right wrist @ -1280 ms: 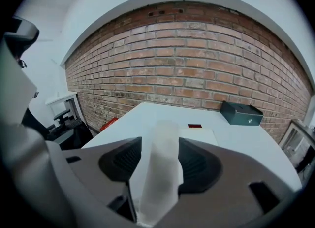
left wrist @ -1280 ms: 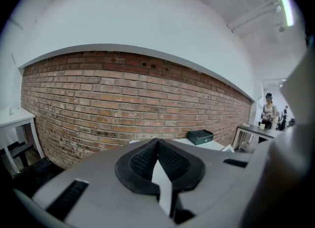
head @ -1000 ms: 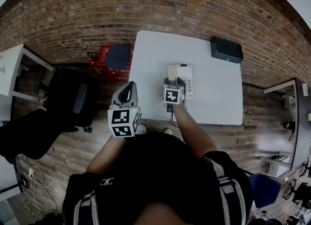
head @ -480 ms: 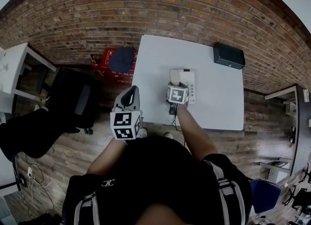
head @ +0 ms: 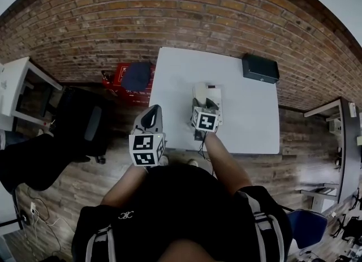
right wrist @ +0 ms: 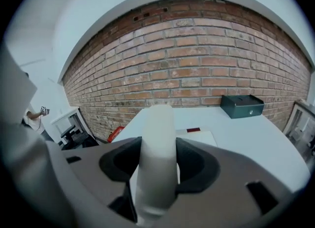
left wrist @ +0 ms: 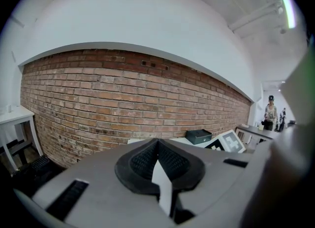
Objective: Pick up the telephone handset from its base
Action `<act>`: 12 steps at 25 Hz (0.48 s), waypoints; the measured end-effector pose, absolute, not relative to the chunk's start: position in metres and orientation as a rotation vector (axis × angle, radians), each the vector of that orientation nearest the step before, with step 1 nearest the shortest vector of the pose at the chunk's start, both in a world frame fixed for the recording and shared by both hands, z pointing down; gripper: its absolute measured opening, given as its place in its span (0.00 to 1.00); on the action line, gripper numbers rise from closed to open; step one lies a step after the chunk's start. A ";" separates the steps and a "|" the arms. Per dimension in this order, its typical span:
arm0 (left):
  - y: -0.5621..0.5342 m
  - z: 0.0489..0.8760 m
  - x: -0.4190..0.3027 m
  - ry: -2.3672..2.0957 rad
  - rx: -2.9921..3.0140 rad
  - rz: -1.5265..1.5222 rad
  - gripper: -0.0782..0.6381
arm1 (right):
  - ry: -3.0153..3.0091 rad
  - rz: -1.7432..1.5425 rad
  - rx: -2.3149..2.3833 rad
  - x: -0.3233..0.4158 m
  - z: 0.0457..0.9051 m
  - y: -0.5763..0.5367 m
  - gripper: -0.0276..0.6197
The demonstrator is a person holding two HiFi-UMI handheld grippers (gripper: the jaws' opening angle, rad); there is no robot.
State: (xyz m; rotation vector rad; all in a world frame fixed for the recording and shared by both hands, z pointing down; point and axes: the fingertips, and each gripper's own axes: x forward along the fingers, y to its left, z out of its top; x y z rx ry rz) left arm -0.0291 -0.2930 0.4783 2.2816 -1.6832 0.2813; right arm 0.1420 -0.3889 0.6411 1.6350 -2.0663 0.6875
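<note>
A person's right claw [right wrist: 157,168] pinched the white telephone handset [right wrist: 156,148] between its two jaws, the pads pressed on either side of it. The handset pointed up and forward toward the brick wall [right wrist: 197,69]. The head view showed it at the claw's tip, over the left part of its white base [head: 215,98] on the white surface [head: 181,74]. The left claw [head: 150,114] hung off the surface's near-left edge, over the wooden floor, with its jaws pressed together and nothing between them. A black box [head: 260,68] sat near the surface's far right corner, well apart from the telephone.
</note>
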 end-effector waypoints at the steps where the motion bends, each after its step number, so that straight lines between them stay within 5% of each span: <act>1: -0.294 0.478 -0.027 -1.679 2.288 0.285 0.11 | -2.098 0.675 1.643 0.141 0.633 -0.388 0.36; 12: -0.304 0.468 -0.007 -1.670 2.367 0.289 0.11 | -2.366 0.433 1.808 0.152 0.517 -0.363 0.36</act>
